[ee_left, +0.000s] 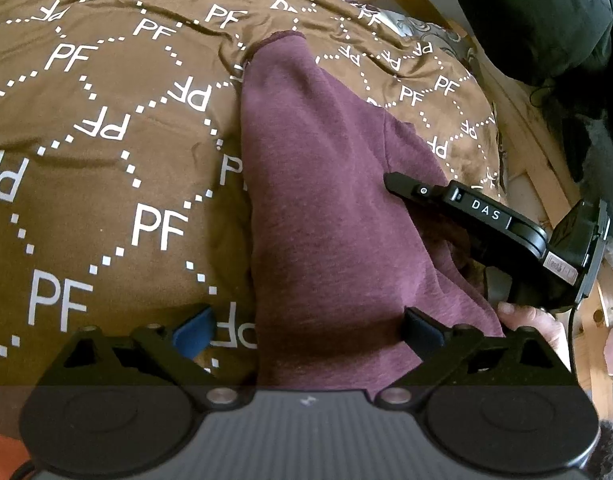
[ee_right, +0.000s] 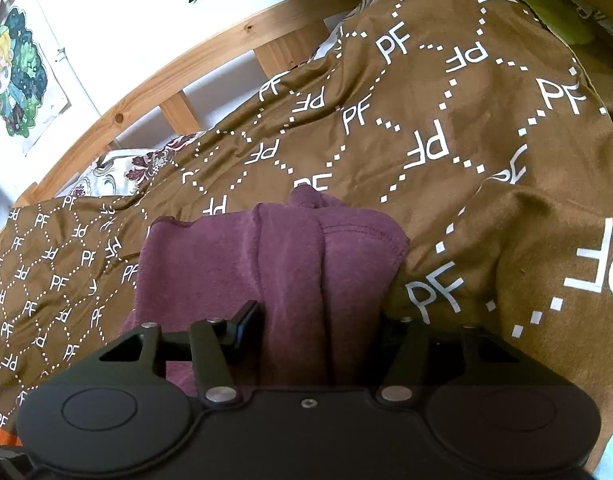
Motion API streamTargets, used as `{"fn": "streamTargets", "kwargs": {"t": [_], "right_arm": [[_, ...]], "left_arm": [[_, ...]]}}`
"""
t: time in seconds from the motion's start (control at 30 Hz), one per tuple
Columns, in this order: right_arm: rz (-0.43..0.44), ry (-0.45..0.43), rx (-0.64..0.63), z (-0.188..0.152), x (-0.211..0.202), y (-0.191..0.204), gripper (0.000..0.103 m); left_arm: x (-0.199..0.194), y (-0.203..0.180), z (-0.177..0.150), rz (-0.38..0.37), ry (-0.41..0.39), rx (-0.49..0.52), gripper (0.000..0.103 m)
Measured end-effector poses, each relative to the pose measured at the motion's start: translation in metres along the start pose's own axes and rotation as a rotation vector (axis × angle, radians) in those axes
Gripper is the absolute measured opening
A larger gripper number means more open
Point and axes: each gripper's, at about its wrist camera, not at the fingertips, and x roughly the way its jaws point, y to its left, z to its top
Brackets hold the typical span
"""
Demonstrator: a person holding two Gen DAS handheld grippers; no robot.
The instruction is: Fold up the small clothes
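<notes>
Maroon garment (ee_right: 290, 264) bunched between the right hand-held gripper's (ee_right: 318, 332) fingers.

Maroon knit garment (ee_left: 326, 208), partly folded lengthwise, bunched folds, lying on bed

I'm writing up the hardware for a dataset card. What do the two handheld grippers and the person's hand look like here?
The left gripper is black, with round pivot housings, silver bolts, a grey ribbed centre plate and blue pads on its fingers. The right gripper is also black, with white "DAS" lettering on its side and a thin black cable behind it. The bare hand holding it shows no sleeve.
</notes>
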Motion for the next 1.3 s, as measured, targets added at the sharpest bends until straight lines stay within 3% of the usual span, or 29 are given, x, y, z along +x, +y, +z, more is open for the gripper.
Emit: {"fn": "streamTargets", "kwargs": {"t": [0.23, 0.8, 1.13, 1.23, 1.3], "right_arm": [[-0.001, -0.001, -0.050, -0.001, -0.002, 0.008, 0.038], [0.000, -0.009, -0.039, -0.002, -0.007, 0.009, 0.035], [0.062, 0.005, 0.083, -0.001, -0.007, -0.005, 0.057], [0.079, 0.002, 0.138, -0.001, -0.008, -0.011, 0.055], [0.081, 0.001, 0.173, -0.001, -0.009, -0.015, 0.049]], "left_arm": [[-0.002, 0.000, 0.000, -0.050, 0.014, -0.013, 0.075], [-0.003, -0.001, -0.003, -0.037, 0.003, -0.003, 0.075], [0.000, 0.003, -0.002, -0.042, 0.013, -0.023, 0.081], [0.001, 0.003, -0.002, -0.042, 0.014, -0.022, 0.081], [0.001, 0.003, -0.003, -0.043, 0.014, -0.021, 0.080]]}}
